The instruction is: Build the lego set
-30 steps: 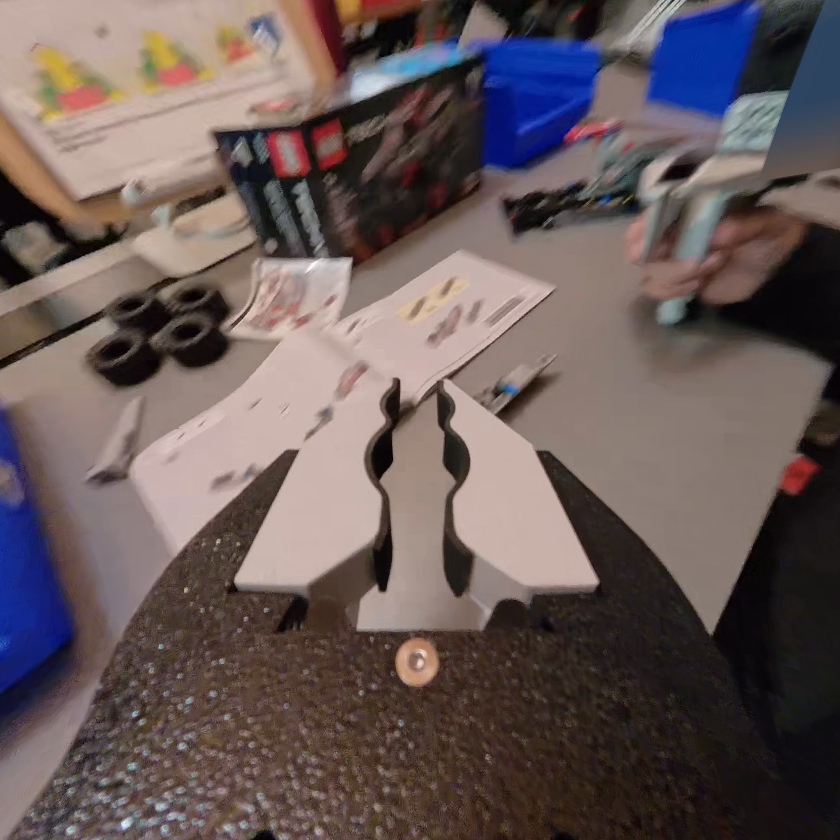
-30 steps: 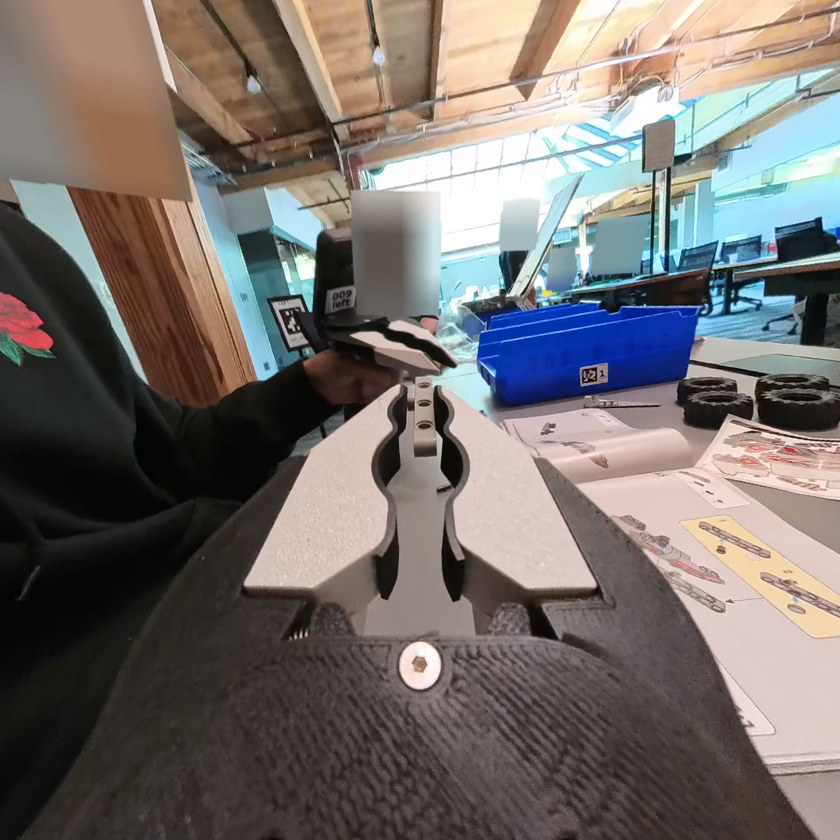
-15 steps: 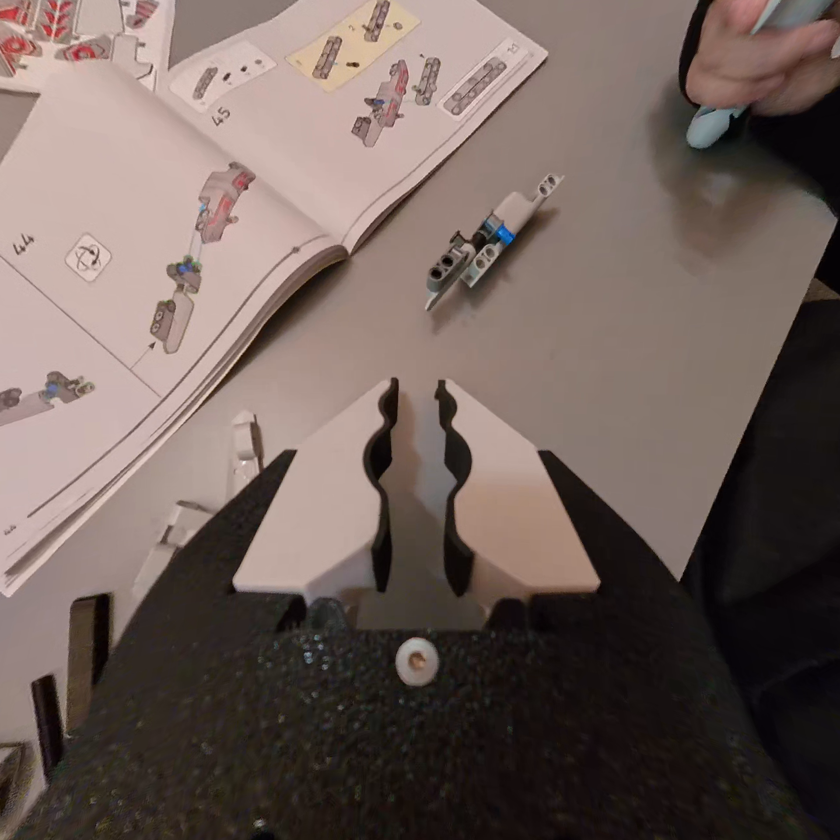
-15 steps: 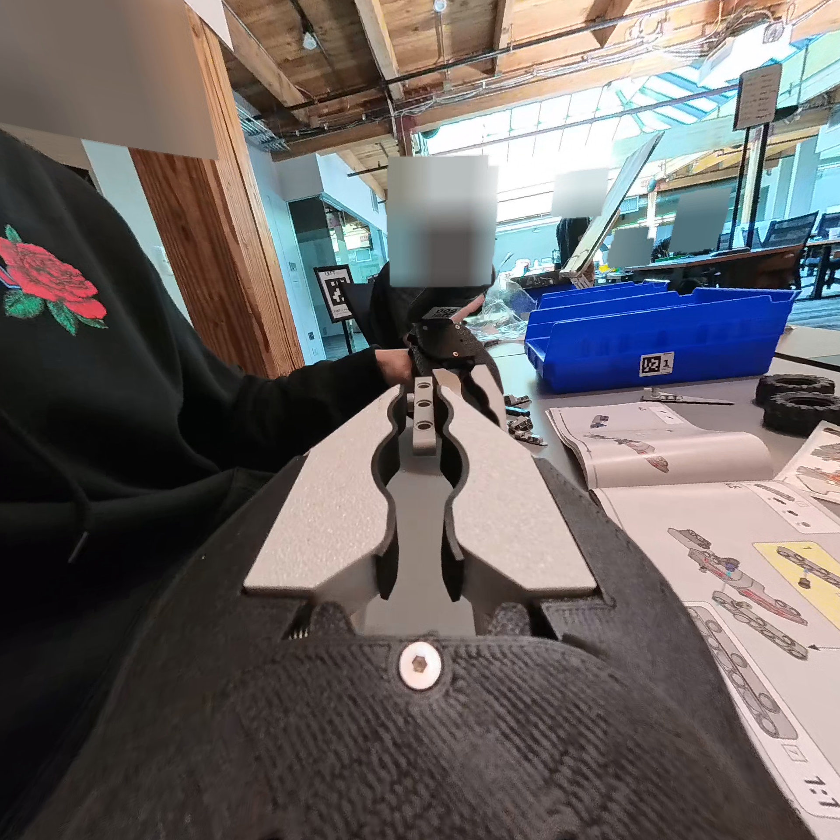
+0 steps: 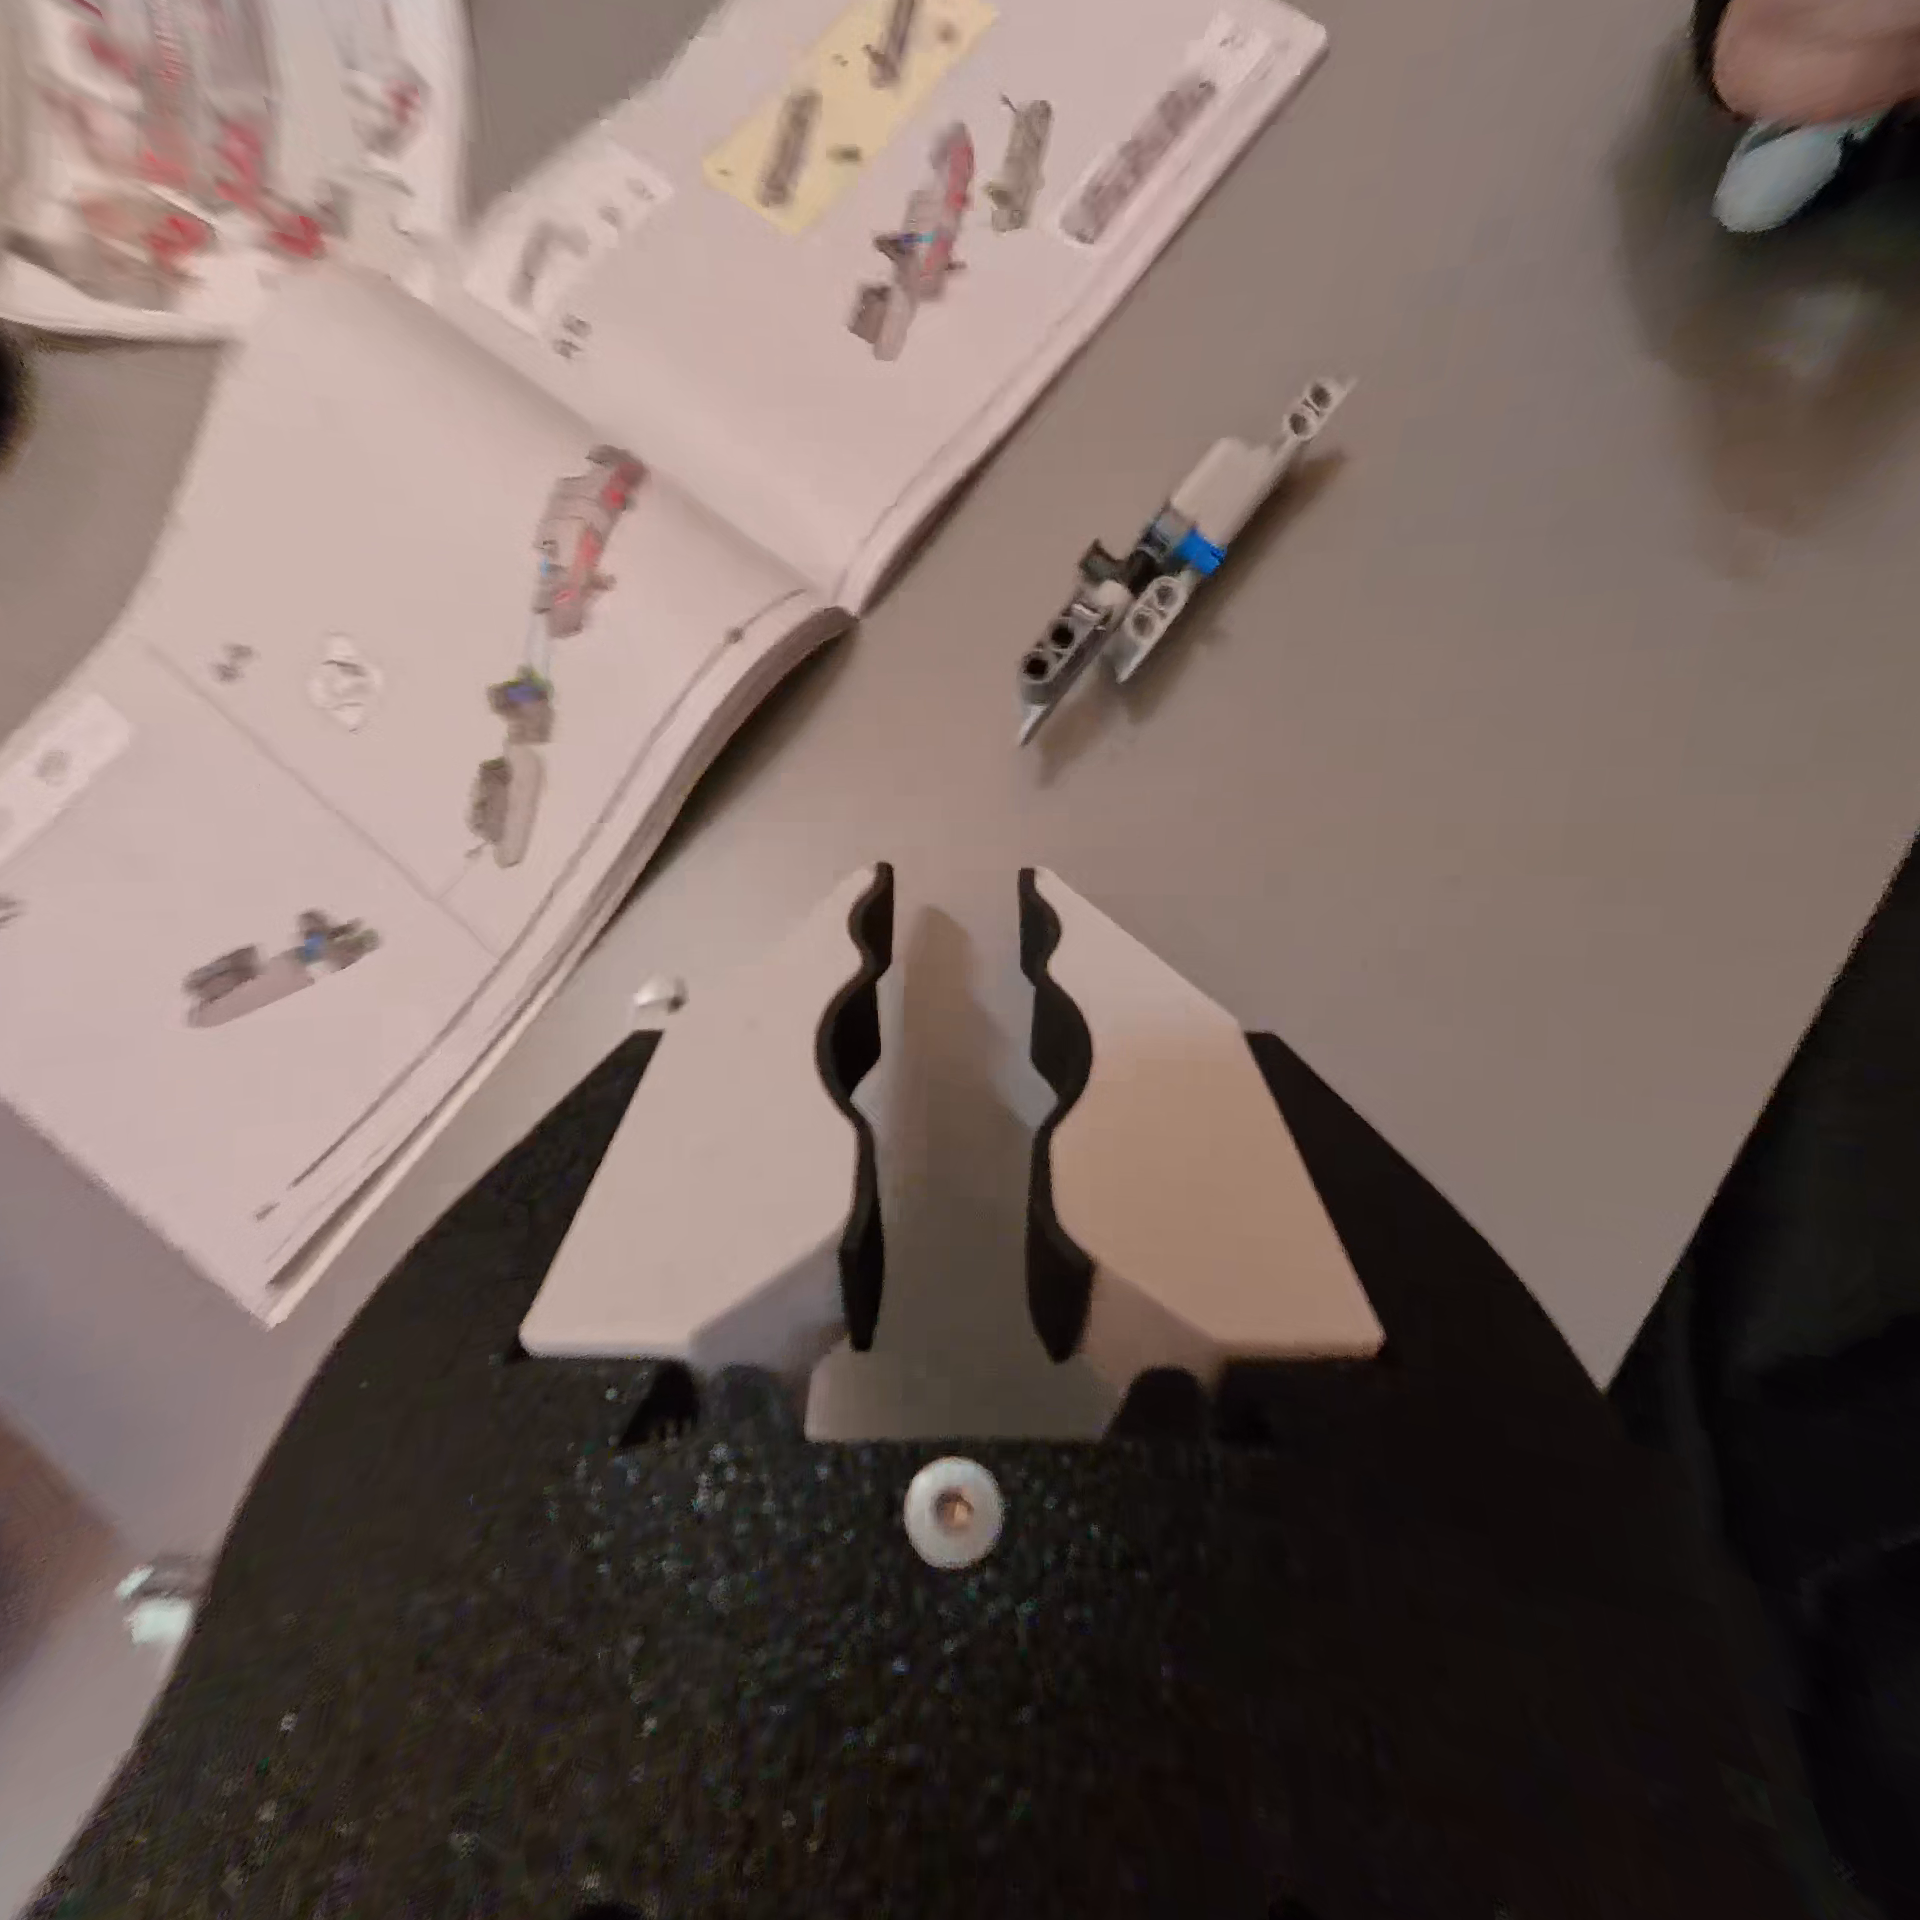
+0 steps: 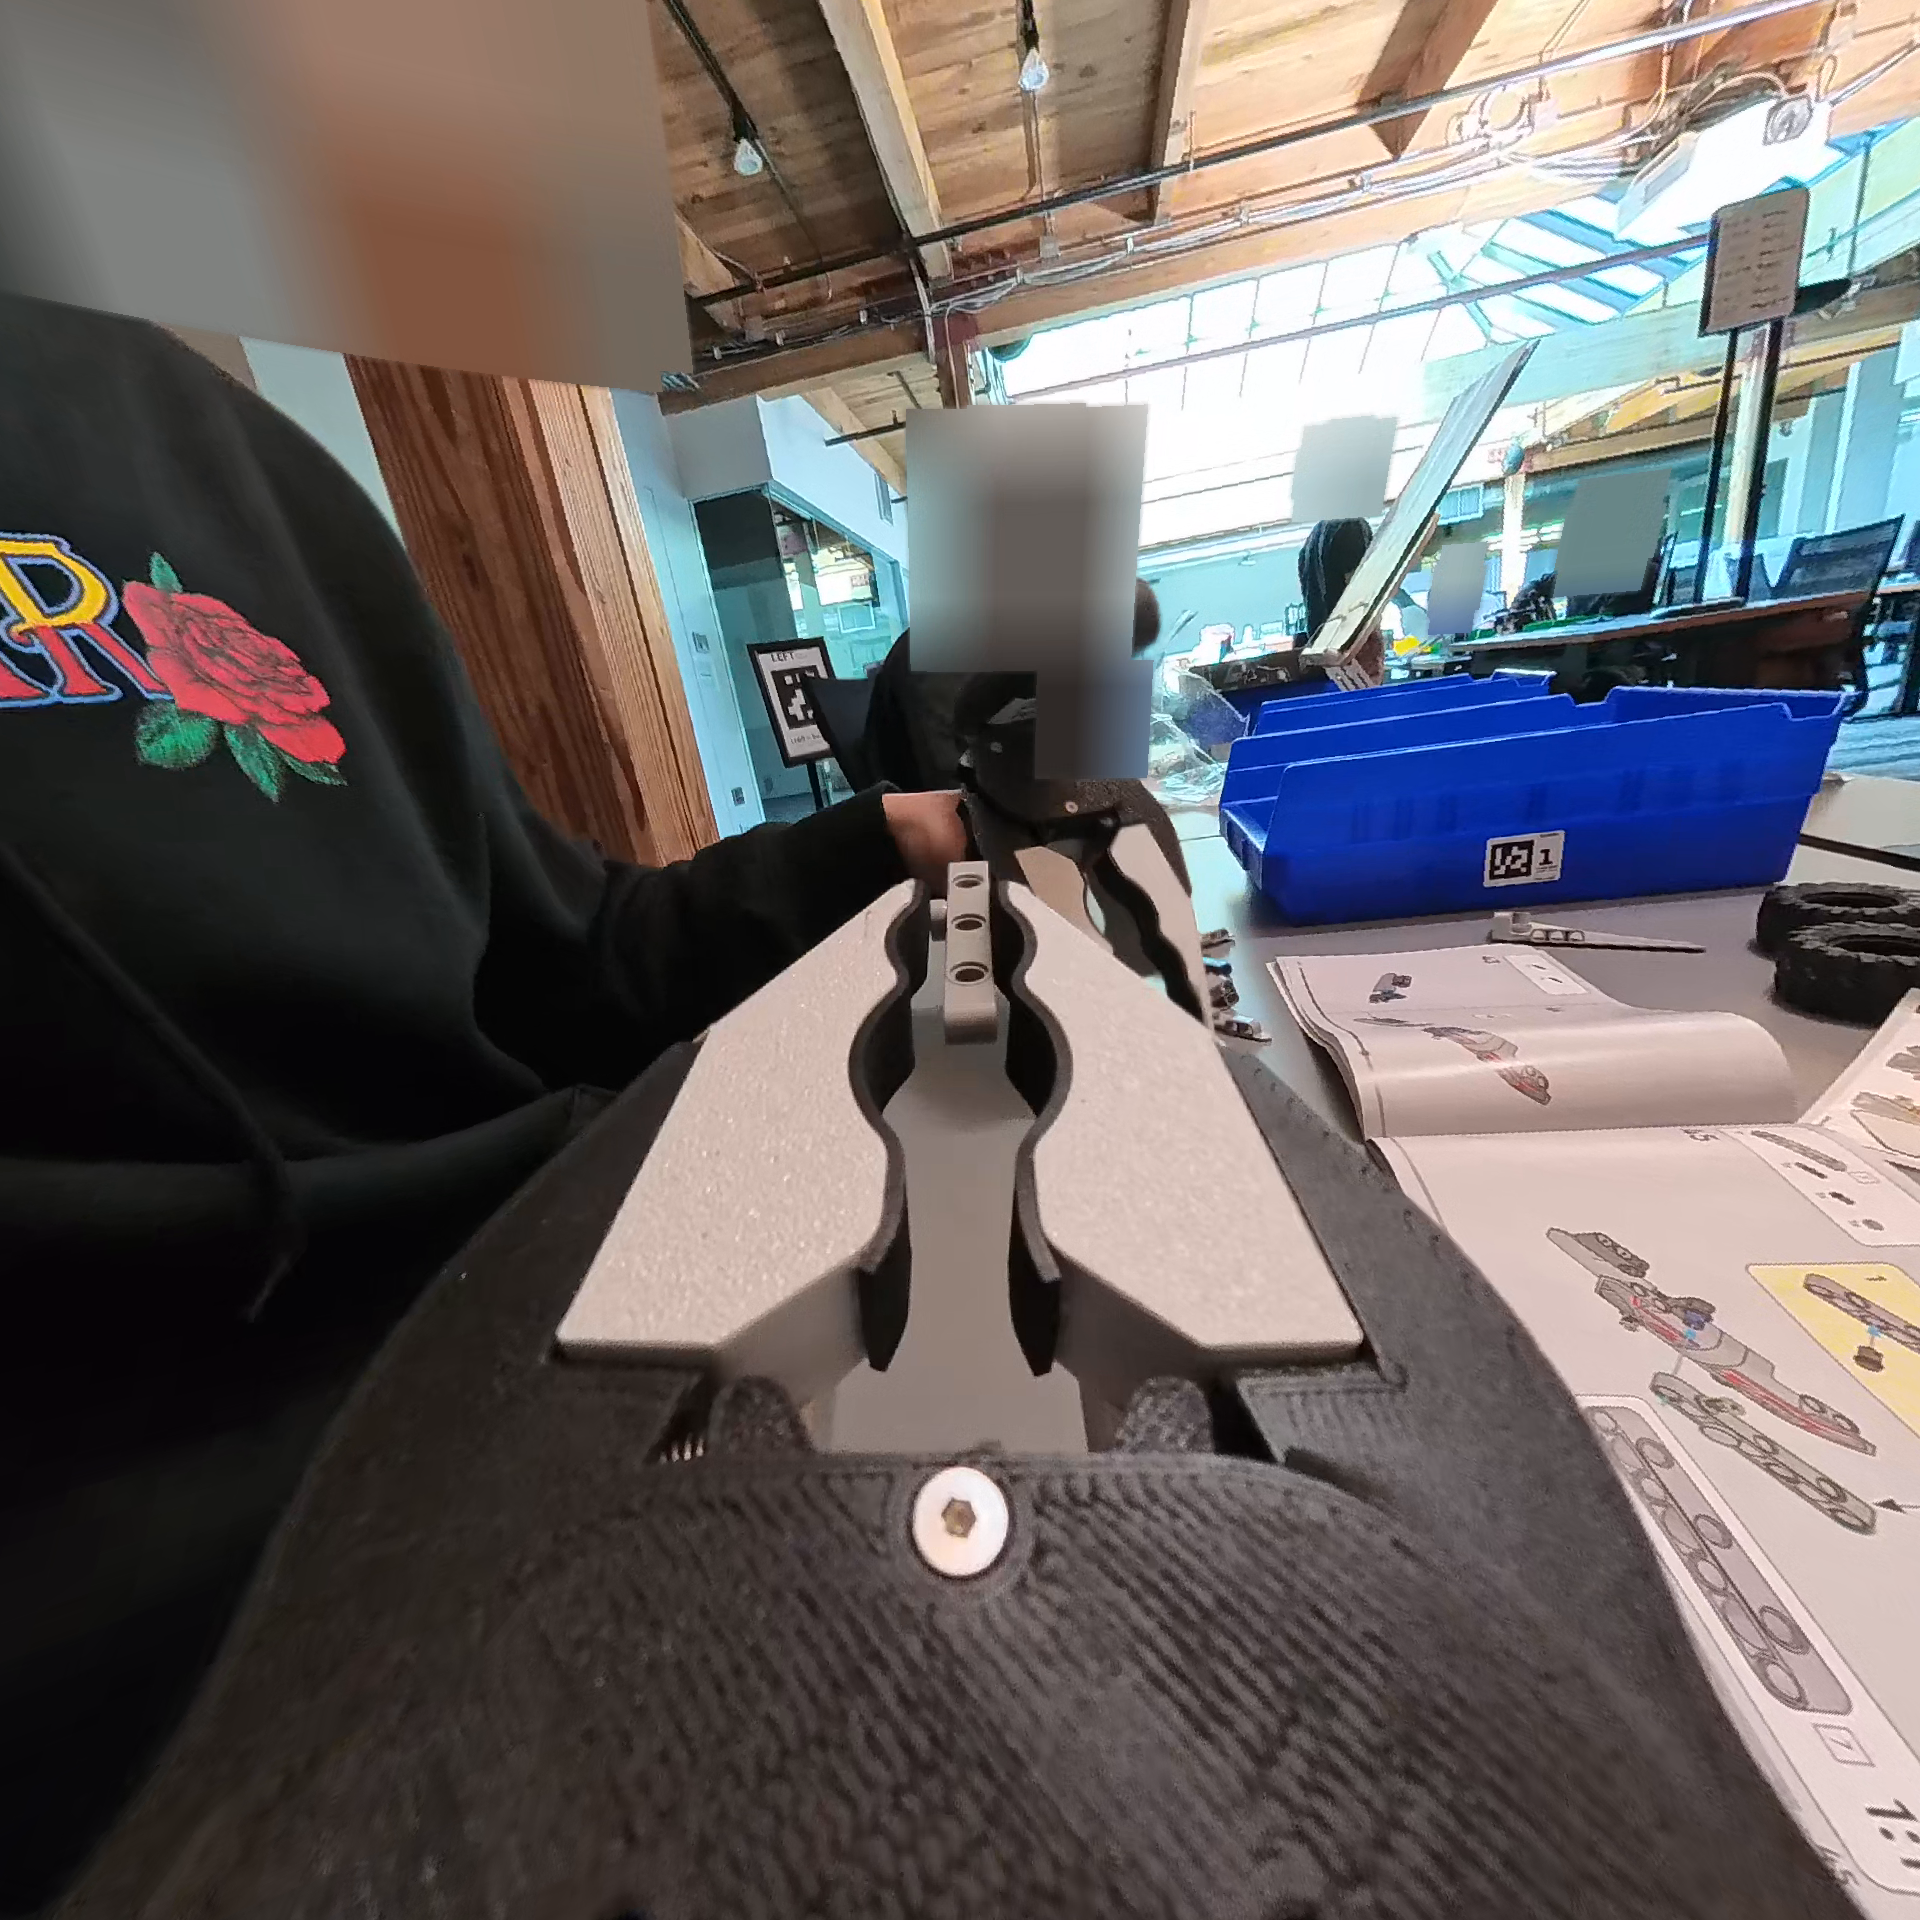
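Note:
My left gripper (image 5: 956,883) is open and empty, pointing down at the grey table (image 5: 1455,831). A small grey, black and blue lego sub-assembly (image 5: 1174,561) lies just beyond its tips, to the right. The open instruction booklet (image 5: 520,623) lies to the left. My right gripper (image 6: 966,904) is shut on a short grey lego beam (image 6: 968,940) with holes and holds it upright above the table edge. The left gripper (image 6: 1091,894) also shows behind it, lowered toward the table.
A blue bin (image 6: 1507,790) stands at the back, with black tyres (image 6: 1849,935) and a long grey piece (image 6: 1590,935) near it. A small white piece (image 5: 657,995) lies by the booklet's edge. My body in a black hoodie (image 6: 312,935) fills the left. The gap from one gripper's tips to the other's is roughly 20 cm.
My left gripper has tipped down from looking across the table to looking at the sub-assembly and booklet, and come closer to them. My right gripper still holds the beam.

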Motion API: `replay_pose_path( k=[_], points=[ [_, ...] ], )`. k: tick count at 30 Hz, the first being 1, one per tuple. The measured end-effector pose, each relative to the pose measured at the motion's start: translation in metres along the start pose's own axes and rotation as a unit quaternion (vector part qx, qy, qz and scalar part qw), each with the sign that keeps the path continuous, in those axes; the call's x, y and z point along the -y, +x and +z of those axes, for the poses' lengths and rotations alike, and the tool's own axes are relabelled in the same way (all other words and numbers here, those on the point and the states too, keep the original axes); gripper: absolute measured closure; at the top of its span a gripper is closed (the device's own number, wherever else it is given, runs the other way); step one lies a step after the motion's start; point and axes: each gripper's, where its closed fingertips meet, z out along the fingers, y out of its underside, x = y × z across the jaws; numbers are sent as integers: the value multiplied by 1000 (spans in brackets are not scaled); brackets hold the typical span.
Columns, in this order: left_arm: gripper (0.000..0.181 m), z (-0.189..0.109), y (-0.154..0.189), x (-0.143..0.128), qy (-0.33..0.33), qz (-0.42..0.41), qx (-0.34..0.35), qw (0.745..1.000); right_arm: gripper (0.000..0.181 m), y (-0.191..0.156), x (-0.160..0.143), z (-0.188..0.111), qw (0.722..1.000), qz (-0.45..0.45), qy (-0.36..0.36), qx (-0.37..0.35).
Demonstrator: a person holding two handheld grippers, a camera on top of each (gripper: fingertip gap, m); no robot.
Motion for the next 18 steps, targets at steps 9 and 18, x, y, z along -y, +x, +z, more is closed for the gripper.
replay_pose_path(
  k=[9,18],
  points=[
    [166,-105,-92,-16,141,-124,226,956,171,-1,1,0,1000,1,3,7],
    [153,-15,8,27,123,32,-13,992,171,-4,1,0,1000,-2,7,14]
  ],
)
